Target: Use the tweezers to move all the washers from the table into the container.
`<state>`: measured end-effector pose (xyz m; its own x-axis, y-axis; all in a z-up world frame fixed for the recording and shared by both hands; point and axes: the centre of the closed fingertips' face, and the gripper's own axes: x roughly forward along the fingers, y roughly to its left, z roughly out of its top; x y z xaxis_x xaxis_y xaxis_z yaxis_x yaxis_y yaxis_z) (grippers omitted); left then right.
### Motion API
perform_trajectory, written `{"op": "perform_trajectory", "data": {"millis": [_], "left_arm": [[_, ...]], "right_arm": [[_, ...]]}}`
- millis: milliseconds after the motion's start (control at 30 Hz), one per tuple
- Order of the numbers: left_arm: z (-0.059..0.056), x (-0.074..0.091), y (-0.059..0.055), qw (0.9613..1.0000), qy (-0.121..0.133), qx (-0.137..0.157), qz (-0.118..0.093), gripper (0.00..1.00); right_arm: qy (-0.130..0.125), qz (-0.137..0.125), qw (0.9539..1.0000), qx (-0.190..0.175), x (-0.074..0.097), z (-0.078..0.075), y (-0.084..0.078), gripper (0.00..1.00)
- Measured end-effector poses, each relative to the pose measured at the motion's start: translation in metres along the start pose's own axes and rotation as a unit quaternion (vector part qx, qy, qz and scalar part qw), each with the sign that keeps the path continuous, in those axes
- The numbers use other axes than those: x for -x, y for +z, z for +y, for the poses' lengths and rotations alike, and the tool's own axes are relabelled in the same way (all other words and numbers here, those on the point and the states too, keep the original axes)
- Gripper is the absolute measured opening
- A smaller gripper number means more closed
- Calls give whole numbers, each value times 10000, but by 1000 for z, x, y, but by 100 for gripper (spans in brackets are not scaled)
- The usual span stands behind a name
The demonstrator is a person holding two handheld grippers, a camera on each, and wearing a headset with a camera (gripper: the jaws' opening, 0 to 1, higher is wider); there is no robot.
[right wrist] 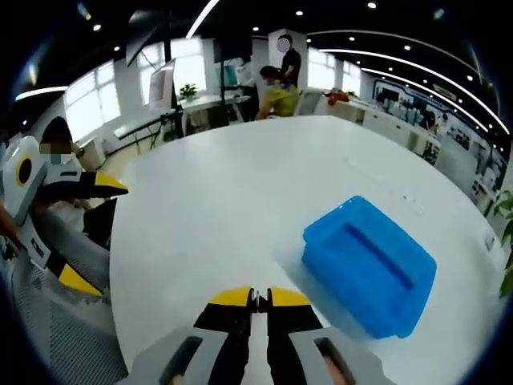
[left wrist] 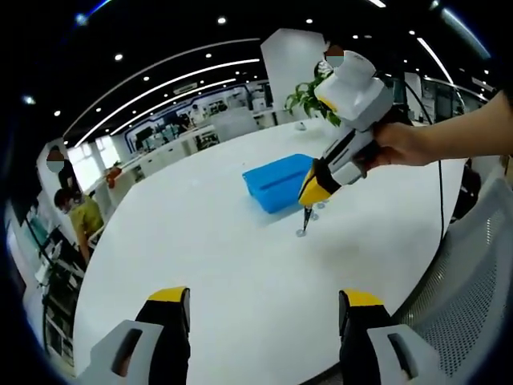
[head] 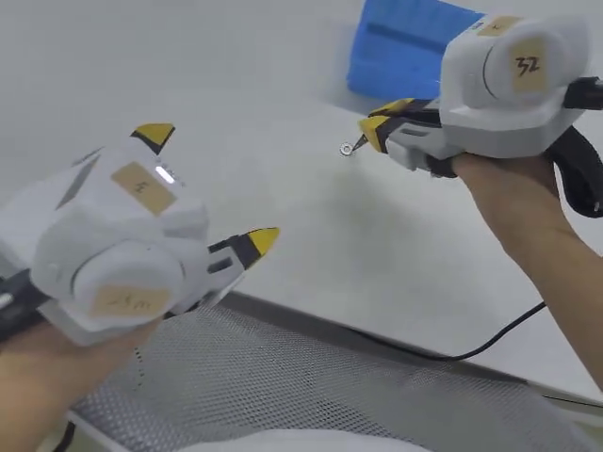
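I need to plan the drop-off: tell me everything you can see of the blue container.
The blue container is a shallow rectangular tub with rounded corners, plastic-looking, open side up, with a darker recessed inside. It sits flat on the white table; nothing else touches it.

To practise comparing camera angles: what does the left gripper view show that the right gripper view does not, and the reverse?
Left gripper view: the right gripper holding tweezers with a washer at their tip, seen from the front. Right gripper view: the left gripper, tongs apart, at the table's edge. Both: the blue container on the white table.
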<state>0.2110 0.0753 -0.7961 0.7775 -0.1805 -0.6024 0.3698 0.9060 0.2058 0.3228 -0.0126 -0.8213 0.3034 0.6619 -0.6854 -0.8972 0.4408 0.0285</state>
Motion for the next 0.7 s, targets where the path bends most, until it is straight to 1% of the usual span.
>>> {"op": "perform_trajectory", "data": {"millis": [133, 333, 400, 467, 600, 667, 700], "left_arm": [[-1, 0, -1, 10000, -15, -18, 14, 78], [-1, -1, -2, 10000, -15, -39, 50, 78], [-1, -1, -3, 10000, -27, -60, 75, 78], [-2, -1, -4, 9999, -25, -95, 91, 78], [-2, -1, -4, 9998, -28, -129, 115, 78], [-2, -1, -4, 9998, -24, -136, 125, 78], [-2, -1, -5, 9998, -18, -143, 136, 78]], "right_arm": [[-67, 18, 10000, -54, -2, -3, 1, 3], [-45, 57, 9999, -100, -4, -2, 3, 3], [-48, 98, 9999, -74, -4, -2, 5, 3], [-85, 84, 9999, -26, -3, -3, 6, 3], [9, 122, 9999, -116, -8, -3, 7, 3], [-7, 185, 9998, -65, -12, -5, 6, 3], [-24, 154, 9999, -56, -11, -6, 7, 3]]}}
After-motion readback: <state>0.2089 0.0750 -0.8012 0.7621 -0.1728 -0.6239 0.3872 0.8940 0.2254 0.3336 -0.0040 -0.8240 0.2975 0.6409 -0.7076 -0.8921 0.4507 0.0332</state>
